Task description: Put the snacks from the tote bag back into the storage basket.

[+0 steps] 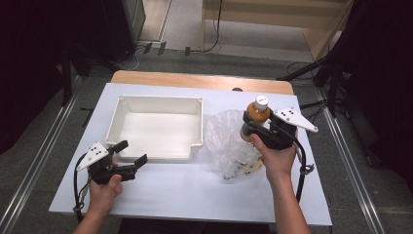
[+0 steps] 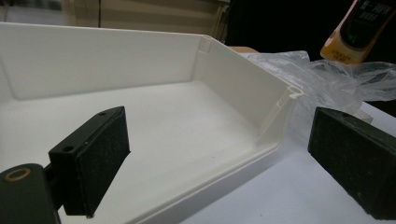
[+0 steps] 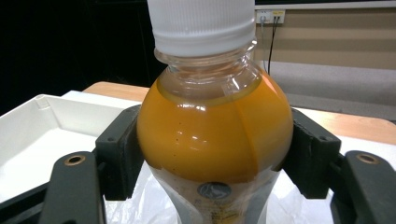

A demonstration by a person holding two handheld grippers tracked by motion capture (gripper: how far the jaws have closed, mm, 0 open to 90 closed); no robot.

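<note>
We see a table covered by a white sheet, its wooden edge showing at the far side. On it, left of centre, sits a white rectangular tray with tall walls; in the left gripper view its near corner stands between the two black jaws. Just right of the tray lies a crumpled clear plastic bag, touching or almost touching the tray's right wall. Above the bag's right part we find the bottle of orange drink with a white cap, held upright and clear of the table. The right gripper pinches it: in the right gripper view both pads press on the bottle's rounded shoulder from either side, with the bag and the tray's corner below and behind. The right hand wraps the gripper's body. At the tray's near left corner the left gripper hovers with its jaws spread wide and nothing between the pads, held by the left hand.
</note>
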